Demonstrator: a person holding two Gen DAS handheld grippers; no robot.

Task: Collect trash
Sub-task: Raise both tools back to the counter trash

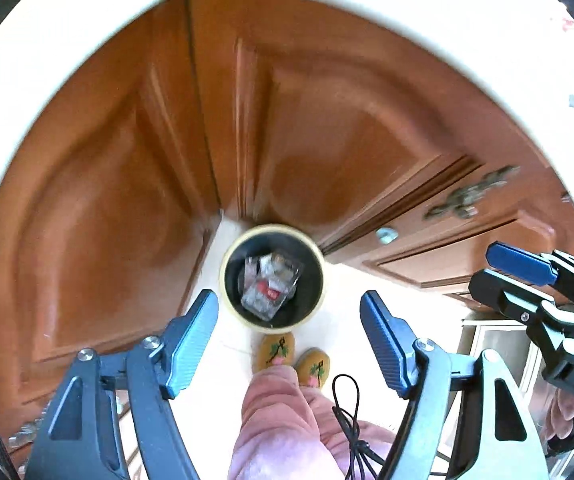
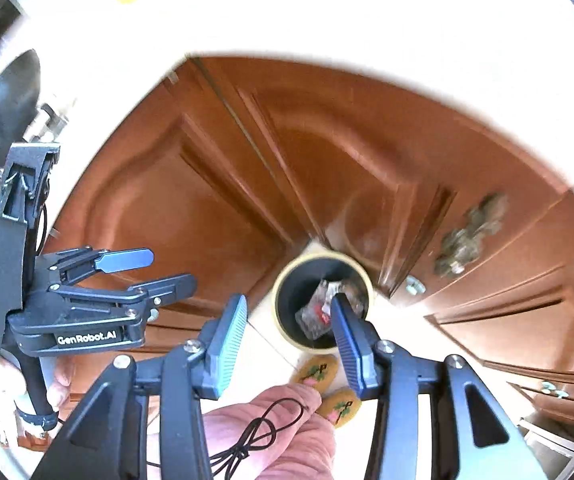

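Note:
Far below on the pale floor stands a round trash bin [image 1: 223, 280] [image 2: 275, 300] with a cream rim and a black liner. Crumpled clear plastic trash with a red label [image 1: 271, 286] [image 2: 313, 314] lies inside it. My left gripper [image 1: 288, 298] hangs high above the bin, pointing down, open with nothing between its blue pads. My right gripper [image 2: 289, 300] is also high above the bin, open and empty. Each gripper shows in the other's view: the right gripper [image 1: 483, 268] at the right edge, the left gripper [image 2: 171, 268] at the left, held by a hand.
Brown wooden cabinet doors [image 1: 127, 180] with an ornate metal handle [image 1: 471, 196] rise behind the bin, under a white countertop edge [image 2: 367, 32]. The person's yellow embroidered slippers [image 1: 277, 350] and a pink trouser leg [image 1: 279, 420] are just in front of the bin. A black cable [image 1: 347, 412] dangles.

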